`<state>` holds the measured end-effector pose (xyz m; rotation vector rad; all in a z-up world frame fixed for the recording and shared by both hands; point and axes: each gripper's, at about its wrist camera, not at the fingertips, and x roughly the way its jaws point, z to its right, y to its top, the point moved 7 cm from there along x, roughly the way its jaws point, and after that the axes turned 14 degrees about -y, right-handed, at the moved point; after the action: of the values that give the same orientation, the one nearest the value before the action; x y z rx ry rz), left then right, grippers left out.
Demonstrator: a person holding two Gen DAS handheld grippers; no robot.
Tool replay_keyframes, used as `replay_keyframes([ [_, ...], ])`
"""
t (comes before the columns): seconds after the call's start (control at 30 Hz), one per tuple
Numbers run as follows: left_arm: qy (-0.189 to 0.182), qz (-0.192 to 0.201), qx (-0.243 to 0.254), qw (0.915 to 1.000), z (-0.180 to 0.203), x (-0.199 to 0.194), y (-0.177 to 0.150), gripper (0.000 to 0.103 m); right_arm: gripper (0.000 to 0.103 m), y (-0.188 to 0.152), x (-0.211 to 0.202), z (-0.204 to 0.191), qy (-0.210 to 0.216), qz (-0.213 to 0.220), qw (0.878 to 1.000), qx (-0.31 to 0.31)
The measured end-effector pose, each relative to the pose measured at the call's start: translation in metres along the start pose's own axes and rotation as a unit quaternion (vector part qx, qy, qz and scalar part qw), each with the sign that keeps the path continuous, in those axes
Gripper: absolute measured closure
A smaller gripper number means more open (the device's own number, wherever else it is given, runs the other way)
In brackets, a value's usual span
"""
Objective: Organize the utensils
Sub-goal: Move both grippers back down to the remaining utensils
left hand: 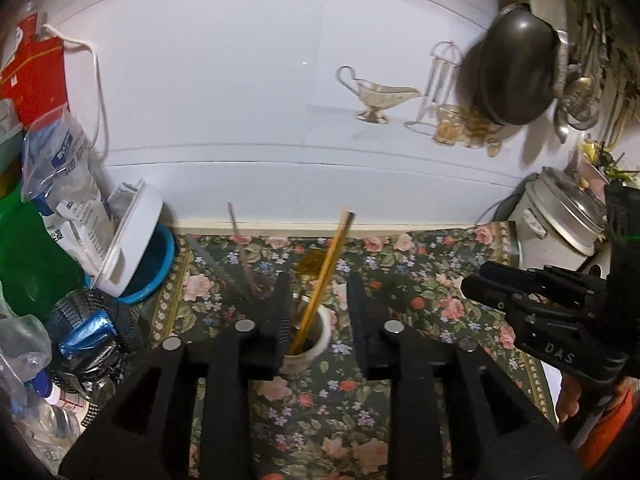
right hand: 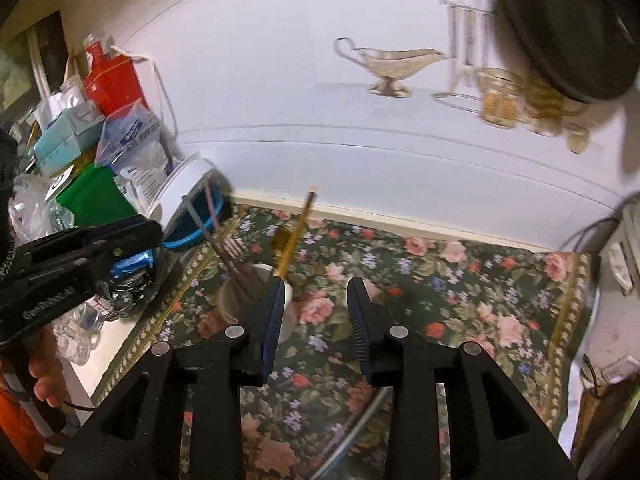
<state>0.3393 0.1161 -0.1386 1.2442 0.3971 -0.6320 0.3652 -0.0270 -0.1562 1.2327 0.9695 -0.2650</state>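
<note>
Cup dead ahead of left gripper, off to the left of right gripper; both spread, holding nothing.

Left gripper (left hand: 316, 300) straddles the white cup (left hand: 308, 344) on the floral tabletop (left hand: 420, 280); cup sits between and just past its fingertips, so left is nearer. Right gripper (right hand: 314, 304) has the cup (right hand: 256, 296) beside its left finger. Utensils stand in the cup, long axes steep, leaning away: chopsticks (left hand: 324, 276), gold spoon (left hand: 314, 264), dark sticks (left hand: 244, 252). Nothing loose seen left to gather.
</note>
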Motion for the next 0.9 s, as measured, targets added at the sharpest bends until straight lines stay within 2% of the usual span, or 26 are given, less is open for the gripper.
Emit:
replay_keyframes([
  [0.23, -0.016, -0.032, 0.006, 0.9993, 0.027, 0.023, -0.025, 0.065, 0.073, -0.028, 0.008, 0.033, -0.019, -0.031, 0.999, 0.021],
  [0.37, -0.027, -0.069, -0.004, 0.9972, 0.035, 0.048, -0.05, 0.065, 0.072, -0.063, 0.031, 0.046, -0.026, -0.078, 0.996, 0.032],
  [0.5, -0.028, -0.11, -0.004, 0.9935, 0.04, 0.074, -0.081, 0.065, 0.072, -0.111, 0.067, 0.051, -0.035, -0.146, 0.988, 0.034],
  [0.6, -0.05, -0.146, -0.011, 0.9879, 0.045, 0.093, -0.104, 0.065, 0.072, -0.142, 0.088, 0.05, -0.034, -0.186, 0.981, 0.04],
  [0.73, -0.051, -0.181, -0.014, 0.9821, 0.043, 0.111, -0.13, 0.065, 0.072, -0.17, 0.105, 0.046, -0.04, -0.208, 0.976, 0.038],
  [0.9, -0.038, -0.211, -0.015, 0.9765, 0.033, 0.127, -0.154, 0.065, 0.072, -0.186, 0.118, 0.037, -0.038, -0.224, 0.973, 0.04],
])
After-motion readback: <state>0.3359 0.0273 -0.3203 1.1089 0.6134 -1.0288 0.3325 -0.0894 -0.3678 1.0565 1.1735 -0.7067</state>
